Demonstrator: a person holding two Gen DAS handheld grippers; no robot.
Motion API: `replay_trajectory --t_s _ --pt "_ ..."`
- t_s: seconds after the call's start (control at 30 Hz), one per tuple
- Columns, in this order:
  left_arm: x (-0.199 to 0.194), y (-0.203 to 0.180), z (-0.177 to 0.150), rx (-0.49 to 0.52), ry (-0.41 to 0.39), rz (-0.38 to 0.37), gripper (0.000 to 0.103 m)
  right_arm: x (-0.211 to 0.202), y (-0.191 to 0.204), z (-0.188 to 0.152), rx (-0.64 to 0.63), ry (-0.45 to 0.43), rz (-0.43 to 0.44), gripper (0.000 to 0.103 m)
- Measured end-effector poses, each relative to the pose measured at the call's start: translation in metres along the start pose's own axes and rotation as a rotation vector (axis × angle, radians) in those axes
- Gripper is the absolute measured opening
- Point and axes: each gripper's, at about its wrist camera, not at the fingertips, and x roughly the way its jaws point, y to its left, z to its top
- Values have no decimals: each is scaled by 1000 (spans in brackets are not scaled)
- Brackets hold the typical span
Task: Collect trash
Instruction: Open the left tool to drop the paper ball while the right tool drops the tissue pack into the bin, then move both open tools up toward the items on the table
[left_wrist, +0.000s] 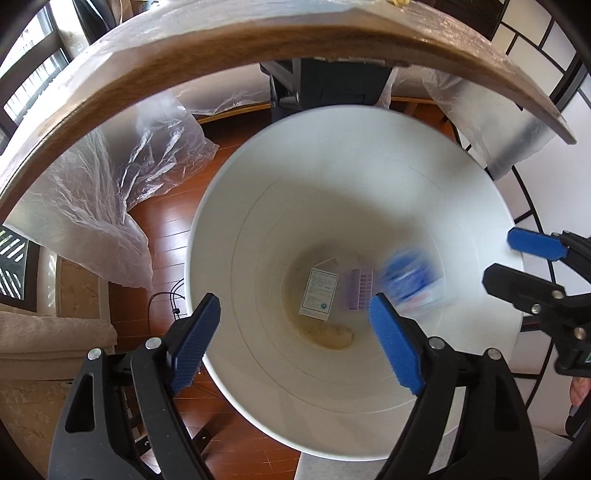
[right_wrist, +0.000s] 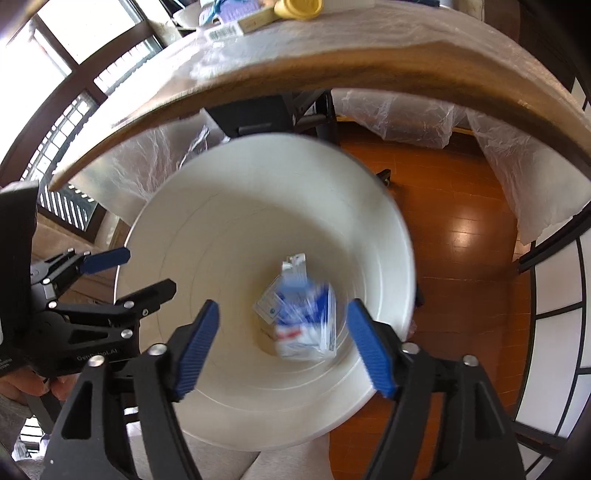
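Observation:
A white bin (left_wrist: 258, 184) stands on the wooden floor below both grippers; it also fills the right wrist view (right_wrist: 192, 221). A blue-and-white packet (left_wrist: 410, 280), blurred, is inside the bin in mid-air; it shows in the right wrist view (right_wrist: 303, 317) between my fingers but apart from them. At the bin's bottom lie a white label card (left_wrist: 319, 293) and a purple item (left_wrist: 360, 290). My left gripper (left_wrist: 295, 339) is open and empty over the bin's near rim. My right gripper (right_wrist: 282, 343) is open and empty above the bin; it appears in the left wrist view (left_wrist: 517, 262).
A wooden table edge (left_wrist: 184, 66) covered with clear plastic sheet (left_wrist: 162, 147) arcs above the bin. On the table lie a yellow object (right_wrist: 299, 7) and boxes (right_wrist: 236, 26). A black stand (left_wrist: 325, 85) is under the table. A cable (left_wrist: 173, 299) lies on the floor.

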Motion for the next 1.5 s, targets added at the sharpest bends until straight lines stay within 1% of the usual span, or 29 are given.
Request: replay_trajectory --t_s 0.1,0.13,0.27,0.37,0.43,0.47,0.53,0.6,0.67,0.77,0.9,0.97,1.03,1.1,1.2,1.33,1.37,1.4,1.43,1.5 --pt "-5 2 1 -6 -8 4 86 -11 0 2 -7 -26 0 82" --pt "-8 3 2 -10 -13 5 86 -15 1 3 -13 -41 -6 87" --pt "-22 6 5 -29 -36 -2 86 -39 6 8 -47 -105 -27 90" --pt "-36 7 8 -43 -61 -9 86 -60 9 14 -73 -167 -48 93" --pt "-51 6 10 -51 -88 -17 86 -80 12 19 -96 -228 -72 95" --pt "-62 6 12 -53 -112 -18 86 -89 13 22 -107 -260 -86 97" --pt "-82 6 16 -55 -166 2 97 -110 16 27 -136 -338 -125 98" --pt "-102 9 21 -61 -242 32 100 -126 19 33 -167 -393 -157 98" --pt "-120 12 29 -71 -309 50 100 -139 21 41 -200 -432 -180 98" --pt "-132 16 44 -87 -351 66 100 -154 19 55 -237 -472 -170 98" --pt "-131 19 61 -76 -360 104 100 -160 11 80 -251 -493 -136 98" --pt "-126 20 70 -60 -367 143 100 -157 11 93 -275 -497 -137 98" --pt "-126 20 75 -59 -367 151 100 -150 17 105 -295 -487 -144 98" --pt "-124 26 86 -74 -364 113 100 -144 22 116 -310 -480 -143 98" --pt "-118 32 102 -73 -359 57 100 -134 28 139 -314 -467 -119 99" --pt "-105 38 128 -31 -356 40 100 -112 38 174 -310 -450 -135 99" --pt "-100 42 136 -20 -352 22 100 -107 40 182 -305 -442 -135 99" --pt "-96 45 144 -10 -349 2 100 -99 41 195 -292 -428 -126 99" --pt "-92 48 151 3 -345 -16 100 -94 42 201 -283 -422 -117 99" --pt "-85 53 162 24 -337 -33 100 -79 45 221 -264 -395 -90 99"
